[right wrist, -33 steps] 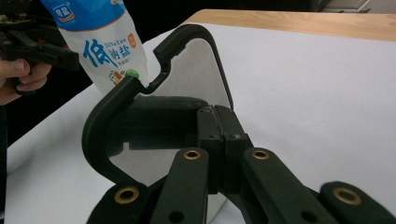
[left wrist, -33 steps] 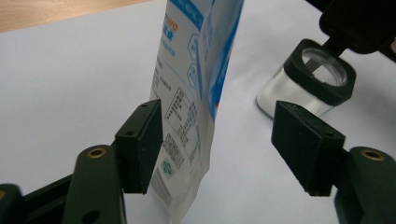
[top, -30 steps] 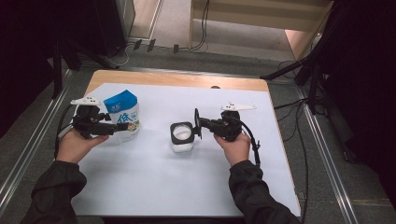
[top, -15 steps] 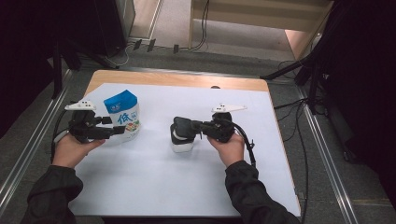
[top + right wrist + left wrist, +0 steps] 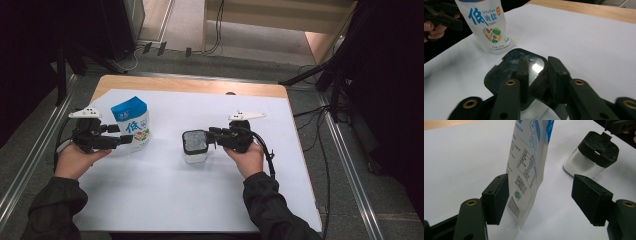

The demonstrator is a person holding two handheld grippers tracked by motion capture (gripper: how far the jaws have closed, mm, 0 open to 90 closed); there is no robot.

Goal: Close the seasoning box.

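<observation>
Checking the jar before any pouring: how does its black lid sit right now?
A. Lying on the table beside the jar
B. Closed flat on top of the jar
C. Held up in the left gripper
B: the high view shows the black lid flat on the clear jar, with the right gripper at its edge.

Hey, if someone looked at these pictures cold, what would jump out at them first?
Probably the blue-and-white salt pouch standing upright at the left of the white table cover, with the left gripper open around its edge. Beside it, mid-table, sits a clear jar with a black lid, the right gripper at that lid.
</observation>
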